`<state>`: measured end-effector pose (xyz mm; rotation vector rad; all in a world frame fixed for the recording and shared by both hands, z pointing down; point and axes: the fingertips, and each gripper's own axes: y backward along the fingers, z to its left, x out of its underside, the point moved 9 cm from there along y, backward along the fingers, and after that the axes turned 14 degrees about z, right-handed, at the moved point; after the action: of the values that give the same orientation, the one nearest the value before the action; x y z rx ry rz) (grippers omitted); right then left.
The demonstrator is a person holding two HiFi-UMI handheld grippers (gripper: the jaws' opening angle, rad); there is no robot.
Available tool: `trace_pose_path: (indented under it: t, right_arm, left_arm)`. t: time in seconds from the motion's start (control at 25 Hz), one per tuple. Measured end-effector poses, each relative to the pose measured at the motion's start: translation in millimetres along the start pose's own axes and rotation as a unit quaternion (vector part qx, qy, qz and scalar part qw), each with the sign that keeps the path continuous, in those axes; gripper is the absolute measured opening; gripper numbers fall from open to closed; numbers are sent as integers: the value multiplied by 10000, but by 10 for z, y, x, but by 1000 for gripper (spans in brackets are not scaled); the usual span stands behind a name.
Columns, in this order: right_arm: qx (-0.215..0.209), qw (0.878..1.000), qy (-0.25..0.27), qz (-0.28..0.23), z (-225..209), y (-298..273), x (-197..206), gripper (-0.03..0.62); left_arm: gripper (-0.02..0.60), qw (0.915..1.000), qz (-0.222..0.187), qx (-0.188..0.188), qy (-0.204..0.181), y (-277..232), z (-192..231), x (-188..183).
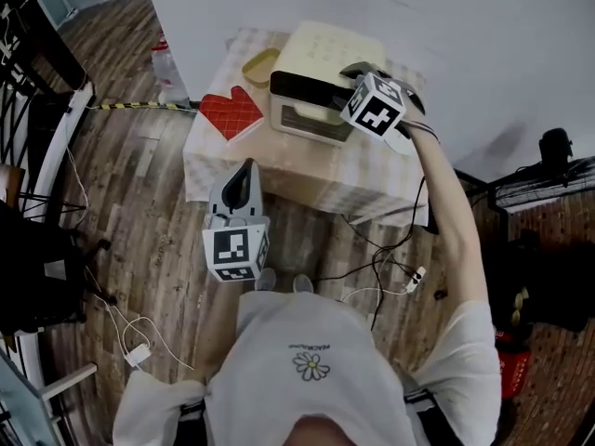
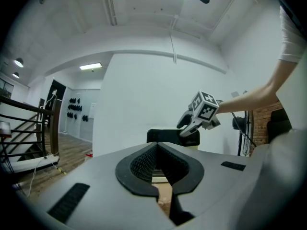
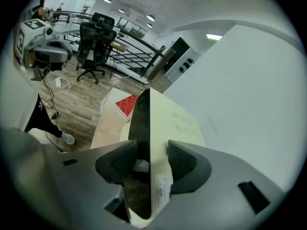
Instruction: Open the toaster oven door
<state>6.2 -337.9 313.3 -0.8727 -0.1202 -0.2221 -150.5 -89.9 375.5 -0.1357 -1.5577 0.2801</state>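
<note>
Head view: the cream toaster oven (image 1: 325, 59) sits on the desk (image 1: 372, 179) at upper centre; right tool (image 1: 353, 77), jaws spread, straddles its top front edge; left tool (image 1: 244, 170) pressed together, empty, lower centre.

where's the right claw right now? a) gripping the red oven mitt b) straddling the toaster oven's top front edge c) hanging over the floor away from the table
b: in the right gripper view the right claw stands with its jaws apart on either side of the top front edge of the toaster oven.
</note>
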Motion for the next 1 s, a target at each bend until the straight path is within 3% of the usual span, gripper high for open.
trace_pose_path:
  t: [0.32,0.68,0.84,0.92,1.0]
  right_arm:
    - [-247,9990,155,327,-98,-34,-112,199]
    - [-234,9988,160,400,-82,-41,-125,195]
    - [-239,9987,131,427,-76,-42,-135,195]
    - [-247,9985,120,482,-81,-42,-135,195]
    - [-269,9981,98,538,-93,-48,-139,195]
  left_arm:
    - [17,10000,75,-22,-49,-105,59,15]
    - [17,9997,33,228,85,-232,19,-41]
    - [18,9942,-60,754,765,-454,88,-157]
    - [18,9862,-36,1099,1237,-636,146,-200]
    - [19,9722,3,1526,1776,-834,207,-217]
